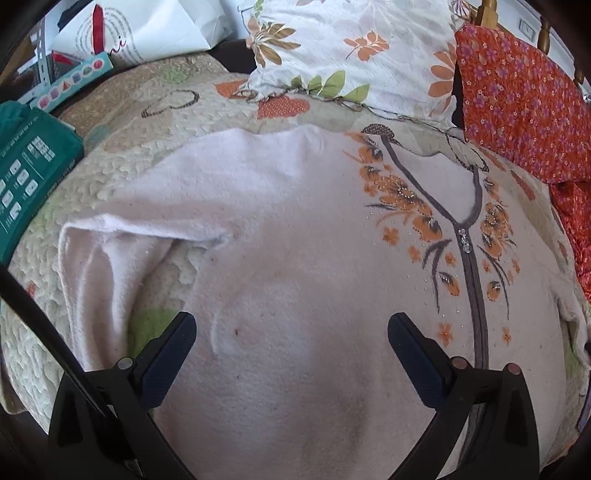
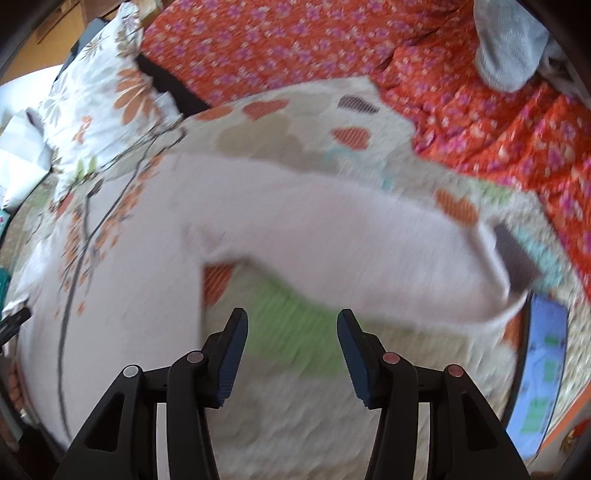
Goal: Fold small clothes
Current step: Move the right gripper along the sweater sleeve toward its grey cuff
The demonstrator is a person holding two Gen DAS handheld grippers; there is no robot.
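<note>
A pale pink top point(image 1: 295, 240) with a grey placket and orange flower print lies flat, front up, on a quilted bedspread point(image 1: 122, 147). Its one sleeve point(image 1: 99, 266) bends down at the left. My left gripper point(image 1: 291, 328) is open and empty, just above the top's lower body. In the right wrist view the same top point(image 2: 122, 258) lies at the left and its other sleeve point(image 2: 369, 243) stretches out to the right. My right gripper point(image 2: 291, 325) is open and empty over the bedspread point(image 2: 295, 413), just below that sleeve. This view is blurred.
A white floral pillow point(image 1: 351, 48) and a red floral cloth point(image 1: 524, 103) lie beyond the top. A green box point(image 1: 26, 173) and a white bag point(image 1: 147, 29) sit at the left. A blue box point(image 2: 543, 369) lies at the bed's right; a grey cloth point(image 2: 506, 48) rests far right.
</note>
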